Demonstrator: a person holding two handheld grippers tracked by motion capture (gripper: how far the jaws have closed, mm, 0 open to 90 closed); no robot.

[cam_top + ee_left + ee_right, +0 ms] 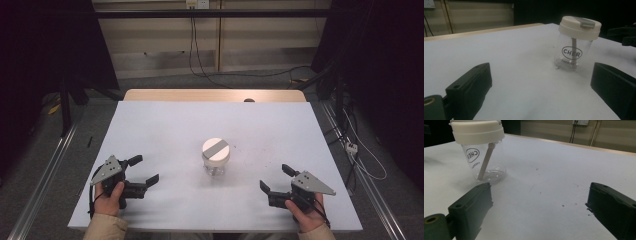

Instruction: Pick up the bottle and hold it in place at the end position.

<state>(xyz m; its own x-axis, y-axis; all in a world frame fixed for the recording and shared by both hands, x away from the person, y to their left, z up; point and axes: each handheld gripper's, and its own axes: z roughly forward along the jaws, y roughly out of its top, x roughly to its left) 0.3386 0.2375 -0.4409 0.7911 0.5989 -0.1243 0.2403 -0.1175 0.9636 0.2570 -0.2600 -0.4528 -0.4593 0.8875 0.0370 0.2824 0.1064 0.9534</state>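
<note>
your left gripper [147, 170] and right gripper [274, 178] both sit spread and empty on the white table [165, 125], the clear jar [216, 157] with its cream lid [216, 148] upright between them, well apart, perhaps holding a stick.

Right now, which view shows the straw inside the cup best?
The right gripper view: the straw leans in full length through the cup, close up. The left gripper view shows it partly behind the print. The high view shows just the lid.
</note>
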